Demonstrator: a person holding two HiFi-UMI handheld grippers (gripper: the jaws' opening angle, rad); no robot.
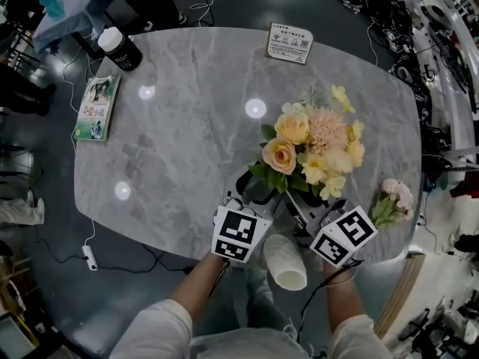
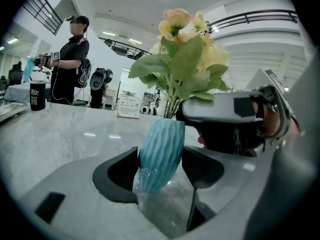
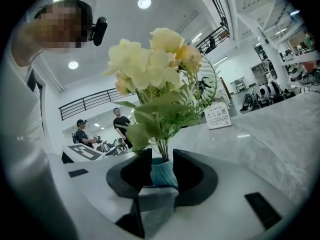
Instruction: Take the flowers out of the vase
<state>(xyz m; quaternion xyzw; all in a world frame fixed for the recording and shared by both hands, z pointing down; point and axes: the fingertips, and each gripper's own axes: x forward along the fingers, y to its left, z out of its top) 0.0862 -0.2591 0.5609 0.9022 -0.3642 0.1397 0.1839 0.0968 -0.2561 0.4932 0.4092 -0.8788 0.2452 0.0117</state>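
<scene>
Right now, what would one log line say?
left fingers: gripping blue vase | right fingers: open around vase top | flowers: in vase

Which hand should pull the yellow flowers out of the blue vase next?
Right, probably. The right gripper has open jaws at the mouth of the ribbed blue vase, under the green stems; the left gripper clamps the vase's body.

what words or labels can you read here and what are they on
No text here can be read clearly.
Book: red title on the cover, too blurred to read.
Card: lines of print and a code square, too small to read.
Bottle: pale print on the dark side, too small to read.
</scene>
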